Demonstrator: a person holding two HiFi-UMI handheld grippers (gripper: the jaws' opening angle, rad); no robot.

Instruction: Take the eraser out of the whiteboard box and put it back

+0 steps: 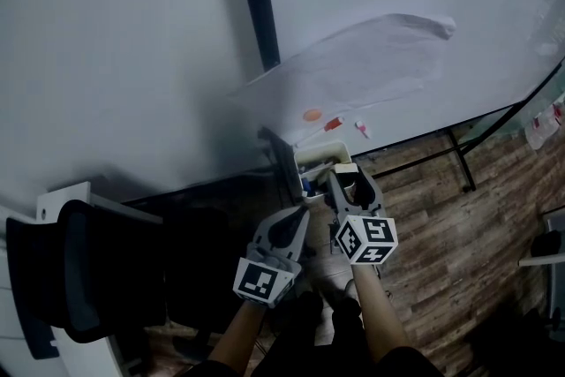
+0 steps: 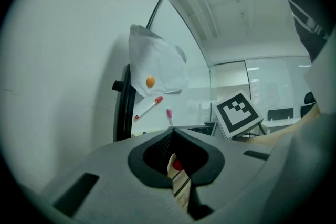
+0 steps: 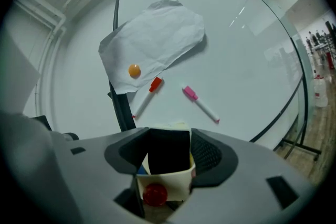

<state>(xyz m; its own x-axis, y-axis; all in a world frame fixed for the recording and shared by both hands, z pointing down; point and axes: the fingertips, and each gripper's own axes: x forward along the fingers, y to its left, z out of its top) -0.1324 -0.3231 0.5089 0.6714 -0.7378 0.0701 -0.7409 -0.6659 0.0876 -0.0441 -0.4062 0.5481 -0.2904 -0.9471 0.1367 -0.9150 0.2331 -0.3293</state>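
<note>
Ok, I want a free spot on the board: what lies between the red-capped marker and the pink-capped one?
Nothing: between the red-capped marker and the pink-capped marker the whiteboard is bare, as the right gripper view shows.

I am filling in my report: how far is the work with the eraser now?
Done, it seems: the eraser stands inside the box. In hand: the right gripper has its jaws apart around it. Left: draw that gripper away, if this was the return.
</note>
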